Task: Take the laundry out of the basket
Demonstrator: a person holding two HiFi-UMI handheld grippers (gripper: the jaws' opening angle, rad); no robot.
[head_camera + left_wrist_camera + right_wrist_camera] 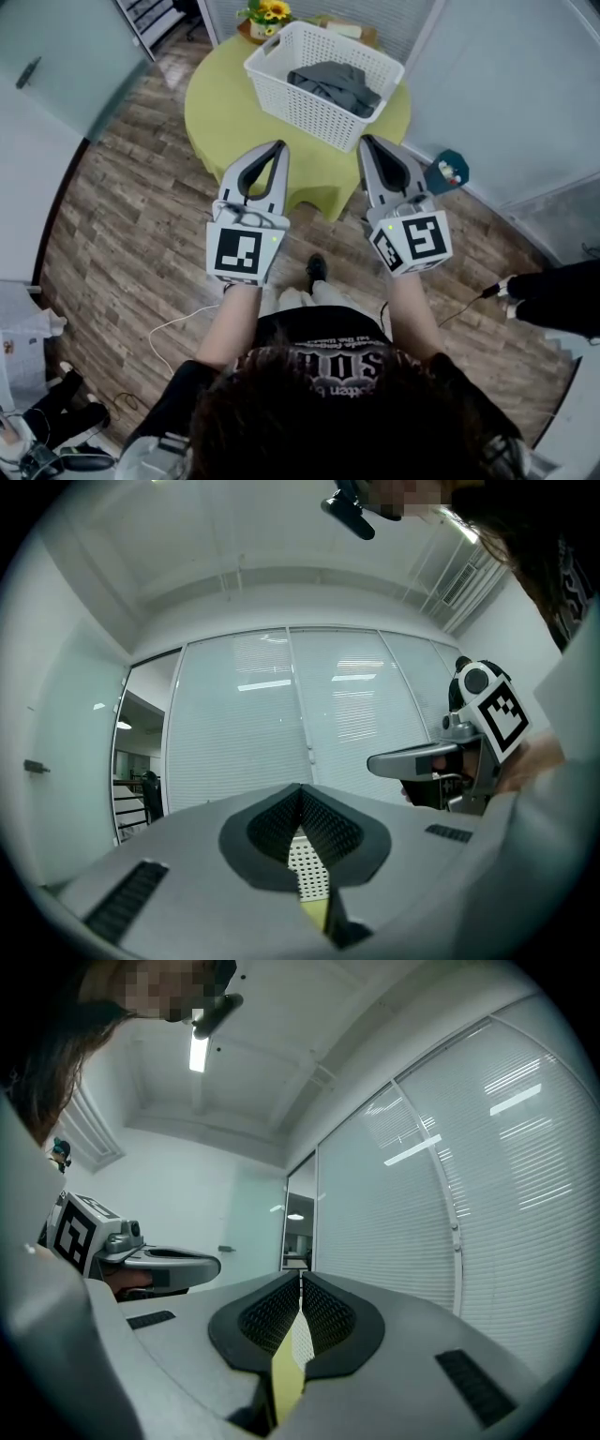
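Beyond L gripper (277,147), R gripper (367,142), laundry (336,82) in basket (312,114)

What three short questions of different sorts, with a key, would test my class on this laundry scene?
1. True or false: the grey laundry lies inside the white basket.
2. The basket stands on: A) a round yellow-green table; B) a shelf; C) a chair.
3. Fill in the blank: the left claw and the right claw, both short of the basket, each have their jaws ____ (open or shut).
Key: 1 true; 2 A; 3 shut.
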